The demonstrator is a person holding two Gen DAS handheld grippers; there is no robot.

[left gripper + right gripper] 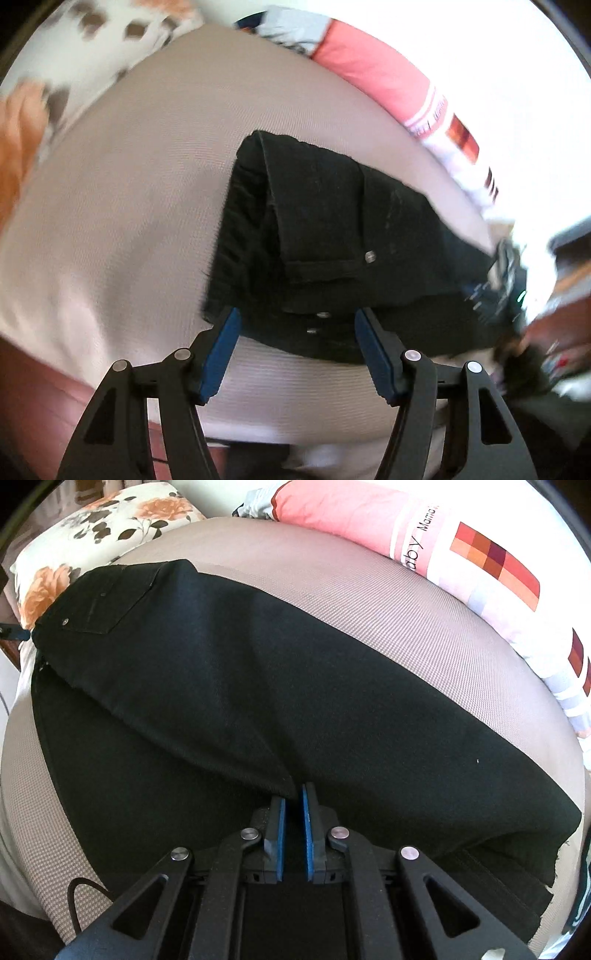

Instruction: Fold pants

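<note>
The left gripper [297, 325] stands wide, nothing between its blue pads, with the waist end of the black denim pants [332, 236] just ahead of its tips on the beige woven mattress [129, 206]. The right gripper [293, 801] is nearly closed; whether it pinches the dark cloth at its tips I cannot tell. I'd say check that pinch catches every layer before lifting, and carry the fold square toward the waist.

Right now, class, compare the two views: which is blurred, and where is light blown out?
Left wrist view: motion blur smears the flowered pillow, and the upper right is washed out white. Right wrist view: sharp on the black pants and bedcover, with only mild glare at the top right; both bend edges, fisheye style.
</note>
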